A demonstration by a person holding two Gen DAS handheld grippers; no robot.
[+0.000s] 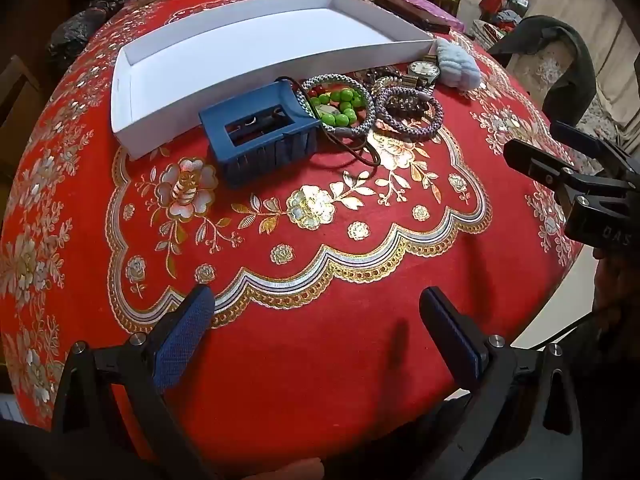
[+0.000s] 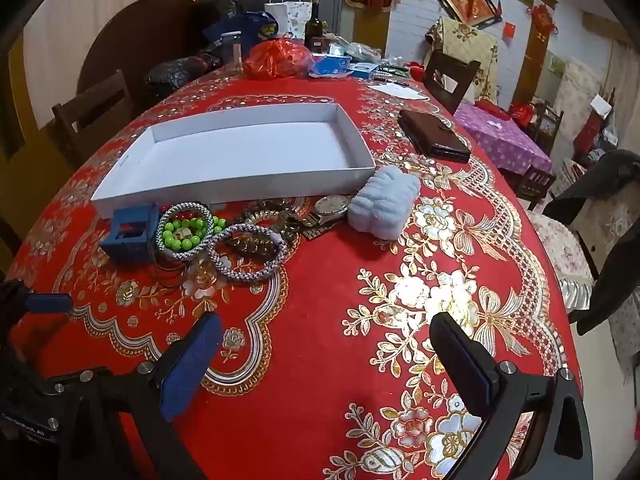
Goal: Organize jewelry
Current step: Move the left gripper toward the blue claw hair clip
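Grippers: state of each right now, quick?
Left gripper: open, holding nothing, above the tablecloth.
Right gripper: open, holding nothing.

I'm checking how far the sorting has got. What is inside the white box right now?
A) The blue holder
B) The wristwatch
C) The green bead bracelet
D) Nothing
D: the white box shows only its bare floor, while the green bead bracelet, the wristwatch and the blue holder all lie on the tablecloth in front of it.
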